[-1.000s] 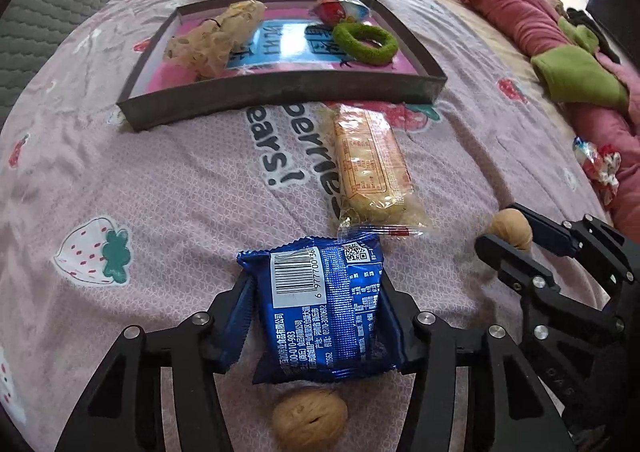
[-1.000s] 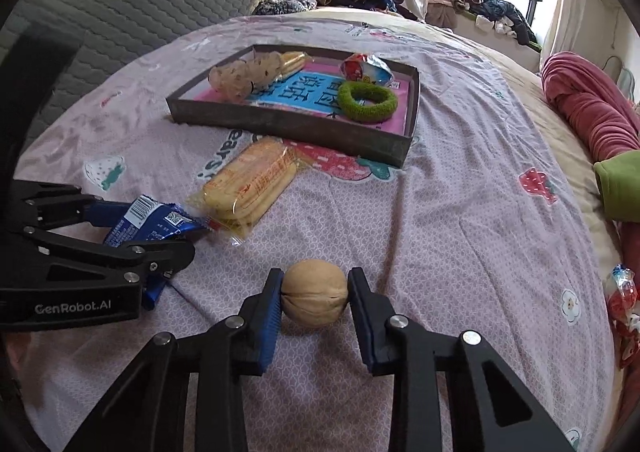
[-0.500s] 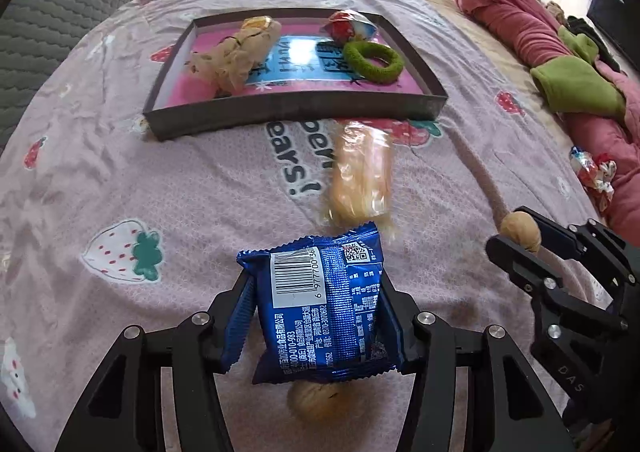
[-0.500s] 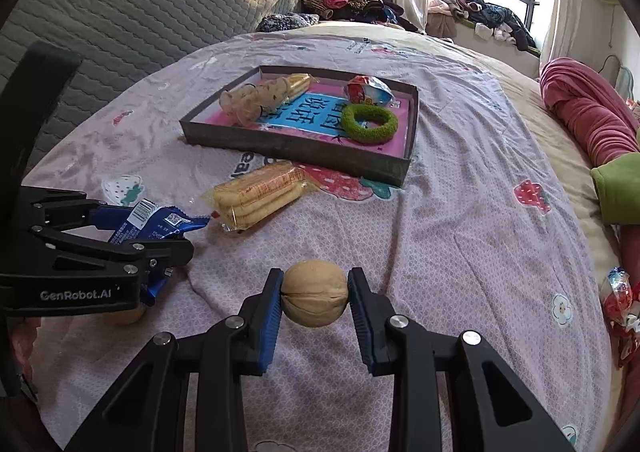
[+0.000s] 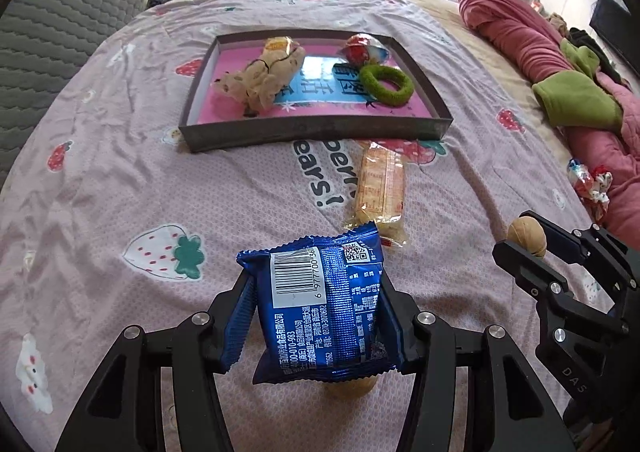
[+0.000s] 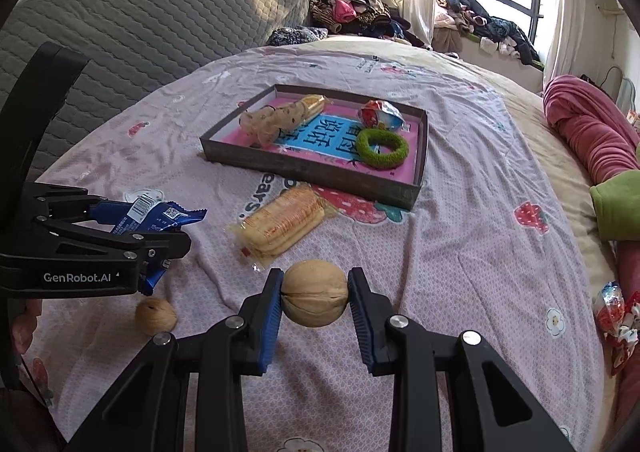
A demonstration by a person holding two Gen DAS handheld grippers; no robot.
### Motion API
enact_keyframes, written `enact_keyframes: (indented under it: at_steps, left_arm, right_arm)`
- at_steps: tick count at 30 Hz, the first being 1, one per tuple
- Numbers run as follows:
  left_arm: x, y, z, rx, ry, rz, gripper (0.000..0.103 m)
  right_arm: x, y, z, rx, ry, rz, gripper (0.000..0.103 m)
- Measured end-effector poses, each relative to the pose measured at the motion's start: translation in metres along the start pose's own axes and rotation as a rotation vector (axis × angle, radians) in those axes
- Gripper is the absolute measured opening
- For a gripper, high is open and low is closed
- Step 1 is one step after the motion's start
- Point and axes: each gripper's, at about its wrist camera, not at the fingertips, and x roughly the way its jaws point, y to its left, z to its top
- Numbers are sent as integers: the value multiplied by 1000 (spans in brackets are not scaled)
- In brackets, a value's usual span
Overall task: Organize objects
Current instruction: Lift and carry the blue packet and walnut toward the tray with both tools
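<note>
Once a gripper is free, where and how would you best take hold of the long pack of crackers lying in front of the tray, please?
Grip the cracker pack across its narrow width at mid-length, coming down from above. It lies flat on the bedsheet, long and slim, its long sides free, and its far end near the tray. The crimped ends would probably flop.

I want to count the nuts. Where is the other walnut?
The loose walnut lies on the bedsheet at lower left in the right wrist view, just under the left tongs holding the blue snack packet.
</note>
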Motion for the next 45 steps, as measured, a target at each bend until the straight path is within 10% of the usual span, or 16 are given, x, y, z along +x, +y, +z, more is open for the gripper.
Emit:
enact_keyframes:
  at_steps: [45]
  left_arm:
    - [-101, 19, 31, -1, -184, 12, 57]
  right_arm:
    - [-85, 23, 67, 5, -158, -46, 33]
